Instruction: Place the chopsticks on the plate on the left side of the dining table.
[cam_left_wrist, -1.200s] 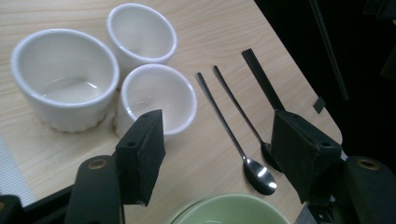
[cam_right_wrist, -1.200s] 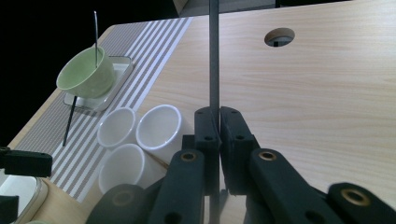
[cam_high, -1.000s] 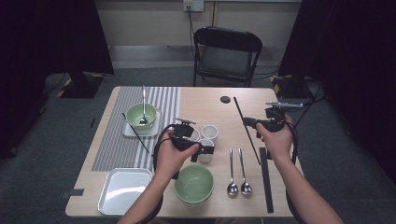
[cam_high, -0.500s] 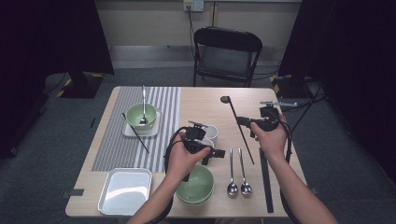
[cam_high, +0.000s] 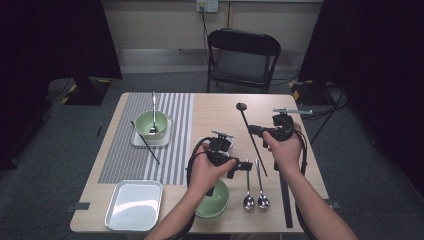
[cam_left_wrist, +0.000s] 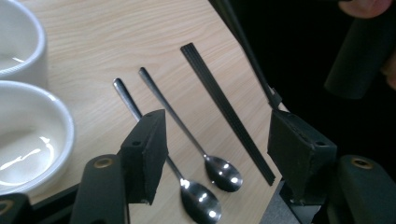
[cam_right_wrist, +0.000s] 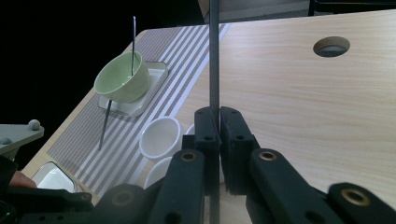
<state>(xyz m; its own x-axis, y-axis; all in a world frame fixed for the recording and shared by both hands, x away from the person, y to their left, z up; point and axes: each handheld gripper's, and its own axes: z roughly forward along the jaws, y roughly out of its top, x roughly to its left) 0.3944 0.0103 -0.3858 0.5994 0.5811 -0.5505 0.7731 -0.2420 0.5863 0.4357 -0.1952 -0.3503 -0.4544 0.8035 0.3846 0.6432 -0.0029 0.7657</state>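
The right gripper (cam_high: 252, 131) has its fingers (cam_right_wrist: 207, 130) clamped on a thin black rod (cam_high: 250, 137), which crosses between them and runs on over the tabletop (cam_high: 215, 107); in the high view the rod slants from a round knob near the table's middle down toward the spoons. The left gripper (cam_high: 248, 165) hovers just above two spoons (cam_left_wrist: 205, 186) that lie side by side on the wood near the front edge, bowls toward the person. Its fingers (cam_left_wrist: 145, 149) stand apart with nothing between them and have just been closing a little; one finger hangs over the nearer spoon's handle. A flat black strip (cam_left_wrist: 224, 105) lies just beside the spoons on the side of the table's edge. Two white cups (cam_left_wrist: 28, 135) stand next to the left gripper. A green bowl (cam_high: 212, 202) sits at the front edge under the left forearm. Farther off, on the striped mat (cam_high: 175, 135), another green bowl (cam_high: 151, 124) with a spoon in it rests on a small white plate, a dark stick leaning by it. A white tray (cam_high: 134, 205) lies at the front corner
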